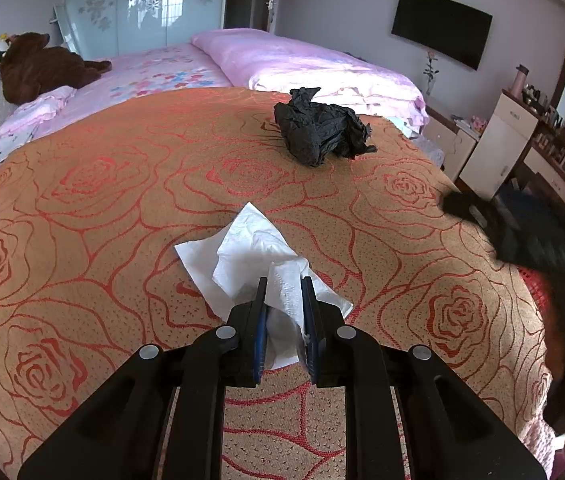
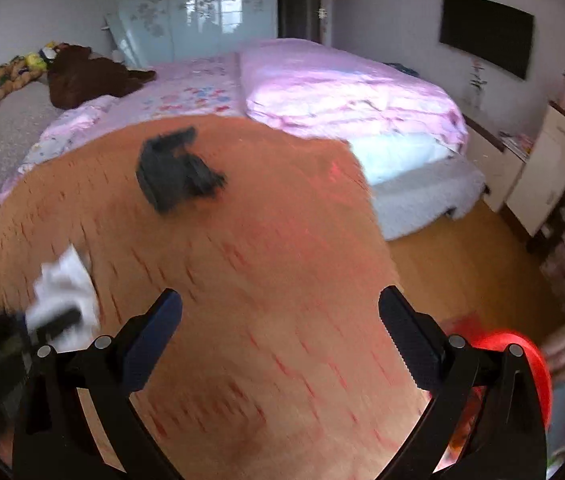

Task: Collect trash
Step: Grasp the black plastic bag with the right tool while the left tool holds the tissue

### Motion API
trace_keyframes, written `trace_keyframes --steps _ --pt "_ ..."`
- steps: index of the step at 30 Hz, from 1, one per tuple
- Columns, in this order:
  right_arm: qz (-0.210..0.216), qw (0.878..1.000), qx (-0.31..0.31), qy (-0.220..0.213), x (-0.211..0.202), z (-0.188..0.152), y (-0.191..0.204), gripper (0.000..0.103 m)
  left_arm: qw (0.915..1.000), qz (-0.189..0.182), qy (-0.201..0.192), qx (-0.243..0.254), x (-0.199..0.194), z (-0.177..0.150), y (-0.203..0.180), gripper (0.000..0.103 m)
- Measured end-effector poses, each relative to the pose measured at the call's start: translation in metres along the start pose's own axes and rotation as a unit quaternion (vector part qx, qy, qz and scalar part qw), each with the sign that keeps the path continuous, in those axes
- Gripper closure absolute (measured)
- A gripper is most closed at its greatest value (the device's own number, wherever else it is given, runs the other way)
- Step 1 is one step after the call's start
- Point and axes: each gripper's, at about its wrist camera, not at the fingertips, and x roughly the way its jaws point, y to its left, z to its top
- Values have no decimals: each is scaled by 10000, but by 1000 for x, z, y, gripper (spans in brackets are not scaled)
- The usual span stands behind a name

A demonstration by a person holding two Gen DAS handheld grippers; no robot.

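My bed [image 1: 82,208], orange rose-pattern cover: 1 white tissue [image 1: 250,256] near me, 1 crumpled black bag [image 1: 318,130] farther off.

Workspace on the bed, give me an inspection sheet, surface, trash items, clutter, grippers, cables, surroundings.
Surface: orange rose-patterned blanket spread over a bed.
Job's things: white tissue, crumpled, pinched at its near end; black crumpled bag lying farther back, untouched.
Clutter: brown plush bear and small toys near the pillows; folded pink quilt.
Grippers: left gripper closed on the tissue; right gripper open, empty, view blurred by motion.
Cables: nothing seen.
Surroundings: wall TV, mirrored wardrobe, dresser with bottles, red object at the bed's edge, unclear what.
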Motion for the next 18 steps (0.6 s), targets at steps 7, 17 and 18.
trace_keyframes --steps 7,17,18 --pt "161 9982 -546 -162 35 57 44 7 10000 -37 -4 -51 0 0 0 88" --pt "221 9974 -578 371 90 82 70 37 9999 -90 -4 -96 0 -3 2 88" --pt "208 9972 -587 406 92 82 71 45 9999 -98 -4 -101 0 -3 3 88"
